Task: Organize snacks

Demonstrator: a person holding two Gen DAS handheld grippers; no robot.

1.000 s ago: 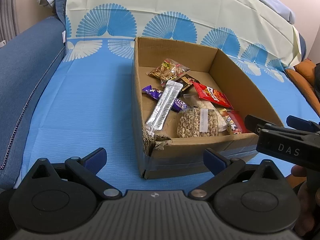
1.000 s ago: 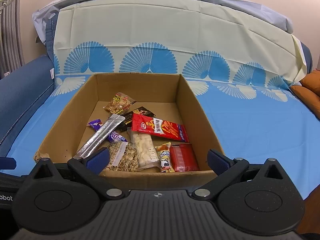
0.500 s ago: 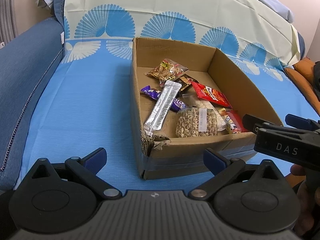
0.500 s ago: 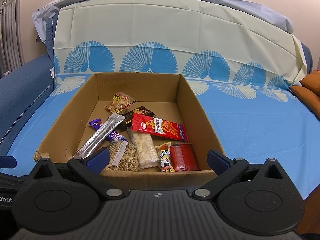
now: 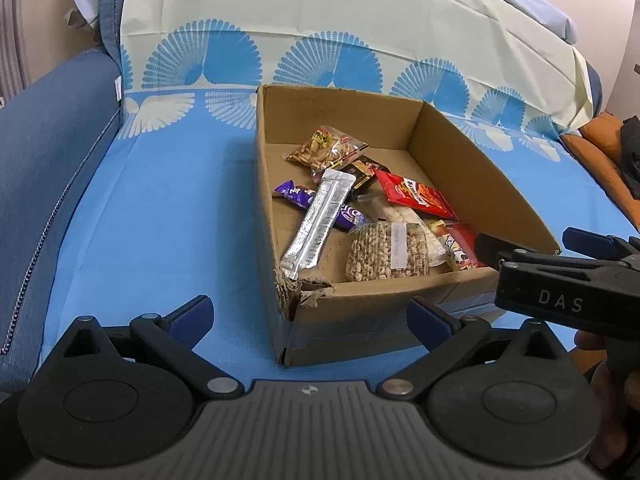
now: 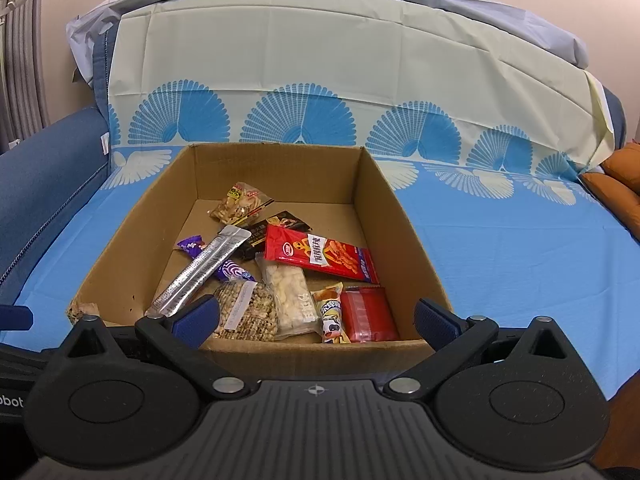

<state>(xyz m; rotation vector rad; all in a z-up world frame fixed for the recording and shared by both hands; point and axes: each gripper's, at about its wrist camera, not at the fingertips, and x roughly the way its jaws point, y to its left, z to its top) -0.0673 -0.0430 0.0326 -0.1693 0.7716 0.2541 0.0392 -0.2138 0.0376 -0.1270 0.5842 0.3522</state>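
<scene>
A: We see an open brown cardboard box (image 6: 376, 208) lying on a sky-blue sheet with white and blue fan shapes (image 6: 500, 248) spread over a dark blue sofa (image 5: 44, 152). All the snacks lie inside the box.

B: From the right wrist view we count a long silver foil stick pack (image 6: 200, 276) slanting from seven o'clock to one o'clock across a purple wrapped candy bar (image 6: 228, 268). At twelve o'clock of them lies a clear bag of brown crackers (image 6: 238, 204), touching a black glossy packet (image 6: 276, 224).

A: And a red flat bag of chips (image 6: 320, 254) overlaps that black packet. Toward six o'clock we have a clear bag of mixed nuts (image 6: 248, 312), a clear bag of pale biscuits (image 6: 292, 300), a small cartoon-cow wrapper (image 6: 332, 316) and a red ribbed packet (image 6: 368, 314), side by side against the near wall.

B: How do our tongs stand?

A: Our right gripper (image 6: 316, 320) is spread wide, holding nothing, hovering just over the near wall; its blue pads (image 6: 198, 318) frame the nuts and the red packet.

B: Our left gripper (image 5: 310, 316) is also wide and empty, near the box's torn corner (image 5: 300, 292), above the sheet at the box's nine o'clock side. In its view the right gripper (image 5: 532, 248) shows at three o'clock.
</scene>
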